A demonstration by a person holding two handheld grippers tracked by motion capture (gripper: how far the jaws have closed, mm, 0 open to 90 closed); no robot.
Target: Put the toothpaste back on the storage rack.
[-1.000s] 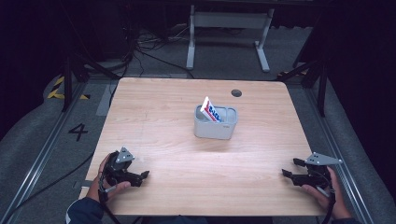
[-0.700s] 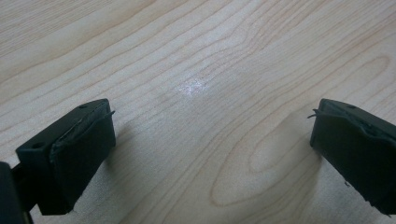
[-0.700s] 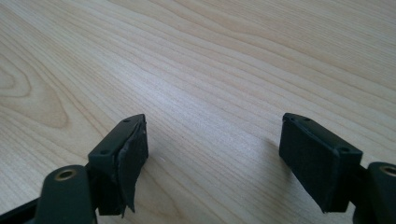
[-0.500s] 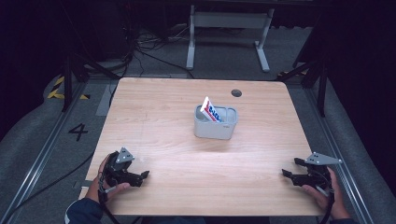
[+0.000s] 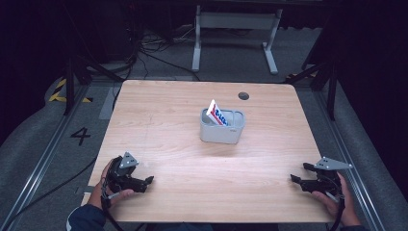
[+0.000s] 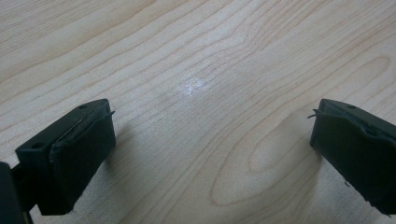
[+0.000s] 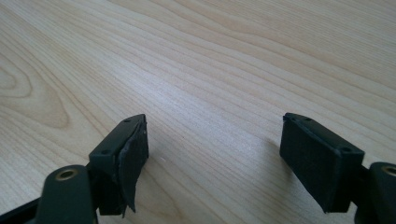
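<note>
At about seven o'clock on the pale wood-grain rectangular table (image 5: 173, 125), the left black two-jaw gripper (image 5: 144, 182) sits low over the near edge, held by the person's left hand (image 5: 108, 188), its jaws aimed toward three o'clock. In the left gripper view its jaws stand wide apart with only bare wood (image 6: 201, 93) between them and a small bright glare spot ahead. At about five o'clock the right black two-jaw gripper (image 5: 297, 179) rests near the table's right near corner, gripped by the right hand (image 5: 334, 197), jaws pointing toward nine o'clock. The right gripper view shows its jaws spread wide too, nothing held, over plain grain (image 7: 210, 70).

Between the two grippers the near half of the table lies open, and each gripper is close to its own side edge. A grey three-cornered plate tops each gripper.

Farther on, just past the table's centre toward one o'clock, stands a grey rectangular plastic bin (image 5: 222, 127), well apart from both grippers. A white card packet with blue and red print (image 5: 216, 112) leans tilted in its left end, poking above the rim. Beyond it, near the far edge at one o'clock, is a small dark round grommet hole (image 5: 243, 96).

Past the table, grey floor carries black cables (image 5: 144, 53), a white metal frame stand (image 5: 235, 29) at twelve o'clock, and a painted number 4 (image 5: 80, 136) at nine o'clock.
</note>
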